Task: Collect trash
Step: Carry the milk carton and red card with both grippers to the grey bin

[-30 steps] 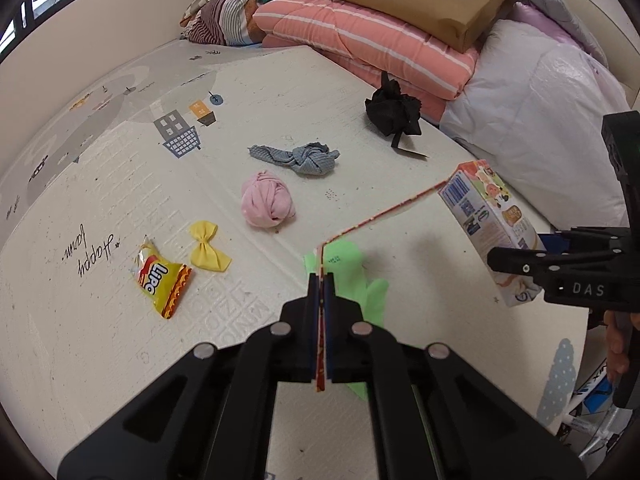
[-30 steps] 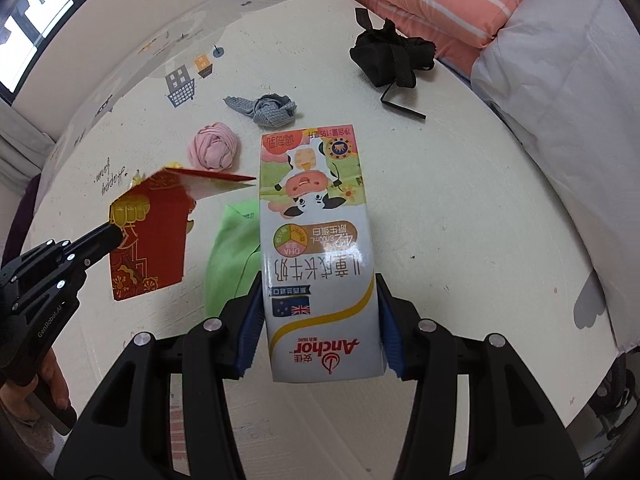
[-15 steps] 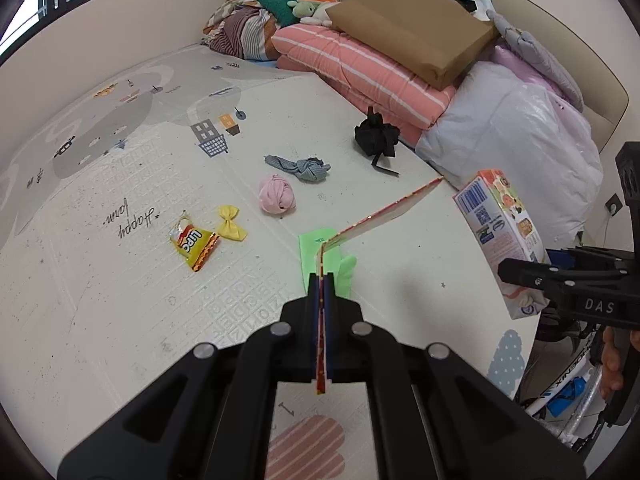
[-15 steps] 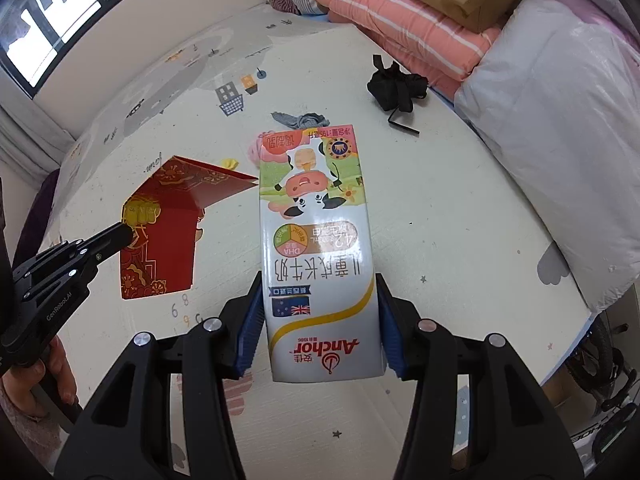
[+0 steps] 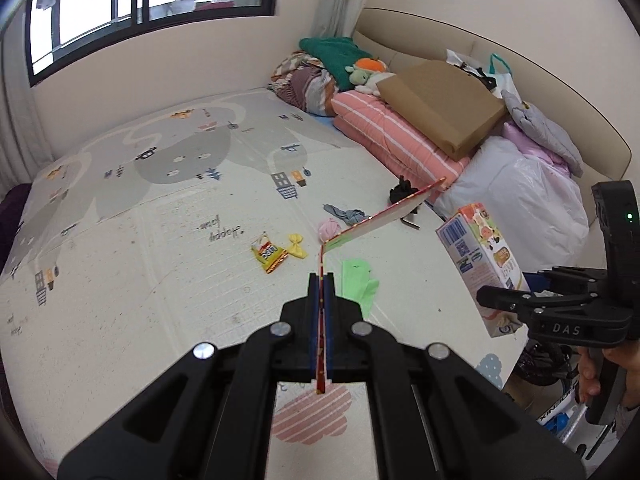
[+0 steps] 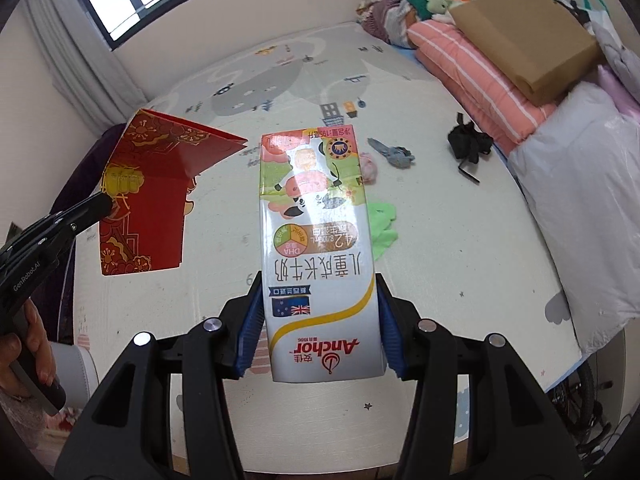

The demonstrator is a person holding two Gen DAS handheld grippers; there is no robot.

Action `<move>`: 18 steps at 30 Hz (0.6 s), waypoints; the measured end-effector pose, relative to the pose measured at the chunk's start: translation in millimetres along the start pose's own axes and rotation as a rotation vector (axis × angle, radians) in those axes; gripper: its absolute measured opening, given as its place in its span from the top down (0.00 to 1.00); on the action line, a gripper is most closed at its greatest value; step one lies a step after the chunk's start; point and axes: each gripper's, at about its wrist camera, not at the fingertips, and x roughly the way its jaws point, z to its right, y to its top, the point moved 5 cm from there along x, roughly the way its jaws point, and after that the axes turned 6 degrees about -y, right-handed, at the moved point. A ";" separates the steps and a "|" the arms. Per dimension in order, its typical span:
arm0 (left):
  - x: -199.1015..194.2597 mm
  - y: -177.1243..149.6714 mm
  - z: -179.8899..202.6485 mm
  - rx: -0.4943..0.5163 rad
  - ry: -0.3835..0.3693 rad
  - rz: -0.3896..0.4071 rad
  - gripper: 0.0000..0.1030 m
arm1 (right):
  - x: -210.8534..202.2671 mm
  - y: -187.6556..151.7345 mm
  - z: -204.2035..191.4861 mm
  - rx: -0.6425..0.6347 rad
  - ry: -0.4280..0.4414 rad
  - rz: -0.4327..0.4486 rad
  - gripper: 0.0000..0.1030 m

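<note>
a pale play mat [image 5: 168,264] printed with a grey elephant, little houses and letters covers the floor up to the wall under the window. along its right edge lies a heap of bedding: a folded pink striped quilt [image 5: 392,136] with a flat brown cardboard box [image 5: 444,100] on top, and beside it a white plastic-wrapped bundle [image 5: 516,196].

the right gripper [image 6: 320,320] is held above the mat, its blue-padded jaws about half spread and pressed against both sides of an anchor milk carton [image 6: 318,248], which points away from the camera, its print upside down in the right wrist view. in the left wrist view the same carton hangs at the right, above the mat's edge.

the left gripper [image 5: 321,300] has its jaws closed all the way on a red envelope [image 6: 148,196] with gold ornament, flap open and bent; it too is off the floor, left of the carton and apart from it.

on the mat below lie a green plastic bag [image 5: 358,284], a black wad of cloth [image 6: 468,142] near the quilt, a grey-blue rag [image 6: 394,154], a pink ball of cloth [image 5: 330,229], a yellow and red snack wrapper [image 5: 270,256] and, just beside it, a yellow bow [image 5: 297,245].
</note>
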 end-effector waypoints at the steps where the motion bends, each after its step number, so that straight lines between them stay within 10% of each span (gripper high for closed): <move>1: -12.9 -2.9 -4.2 -0.023 0.023 0.010 0.98 | -4.8 3.4 -7.4 -0.026 0.016 0.007 0.53; 18: -228.5 -114.3 -98.2 -0.413 0.462 0.178 0.98 | -56.9 -2.9 -230.8 -0.562 0.334 0.035 0.53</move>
